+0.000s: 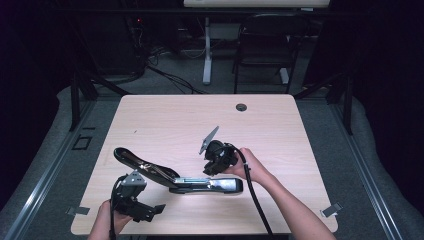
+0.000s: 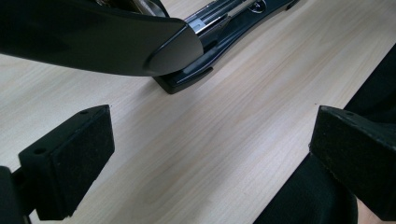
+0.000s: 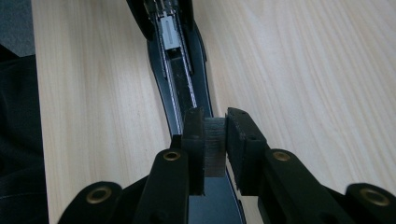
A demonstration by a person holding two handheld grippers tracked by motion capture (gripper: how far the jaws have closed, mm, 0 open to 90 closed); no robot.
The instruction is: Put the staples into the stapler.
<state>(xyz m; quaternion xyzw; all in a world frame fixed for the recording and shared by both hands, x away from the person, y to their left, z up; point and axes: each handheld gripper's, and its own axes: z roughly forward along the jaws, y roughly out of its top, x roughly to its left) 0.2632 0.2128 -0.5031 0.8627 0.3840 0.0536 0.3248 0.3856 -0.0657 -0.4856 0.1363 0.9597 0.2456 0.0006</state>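
Opened black stapler [image 1: 175,177] lies near the front edge of the pale wooden table [image 1: 165,120].

In the right gripper [image 3: 215,135] a small grey block of staples [image 3: 215,147] is pinched above the shiny metal channel. Left gripper [image 2: 210,154] stands released, jaws wide over bare wood; the stapler's glossy curved lid is cut off at the frame top.

A light wooden bench [image 1: 165,115] with a dark round grommet hole [image 1: 241,107] near its far edge; beyond it, a black metal folding chair [image 1: 265,42] on grey floor.
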